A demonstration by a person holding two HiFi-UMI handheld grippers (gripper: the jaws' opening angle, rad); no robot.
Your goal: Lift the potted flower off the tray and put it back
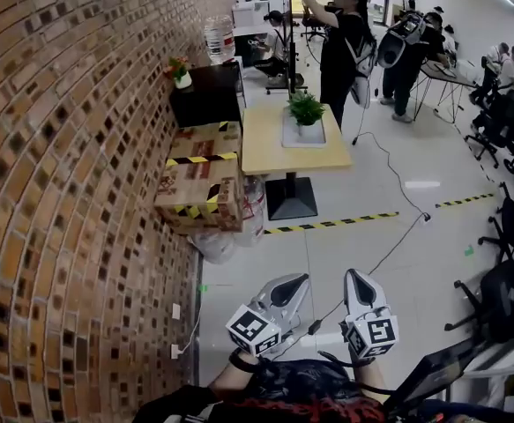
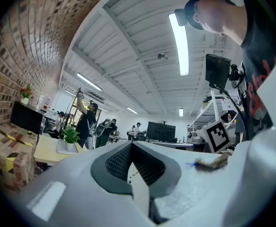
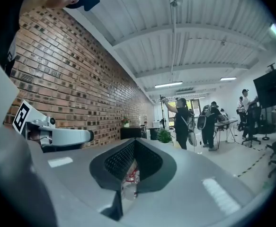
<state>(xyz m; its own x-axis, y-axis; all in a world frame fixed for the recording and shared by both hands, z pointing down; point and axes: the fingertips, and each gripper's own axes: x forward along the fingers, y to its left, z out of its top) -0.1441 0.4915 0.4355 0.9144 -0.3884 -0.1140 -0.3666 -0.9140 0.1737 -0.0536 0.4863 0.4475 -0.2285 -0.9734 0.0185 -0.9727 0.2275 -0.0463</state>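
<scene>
Potted flower (image 1: 306,111) upright on tray (image 1: 290,137), straight ahead, well apart from left gripper (image 1: 294,282) and right gripper (image 1: 355,277). Both jaws closed, empty. Neither clearly nearer.

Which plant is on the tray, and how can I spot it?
Follow the brick wall to the wooden table beside the black cabinet. On it lies a white tray, and the bushy green plant stands on that. The other plant, on the cabinet, has red flowers and no tray.
</scene>
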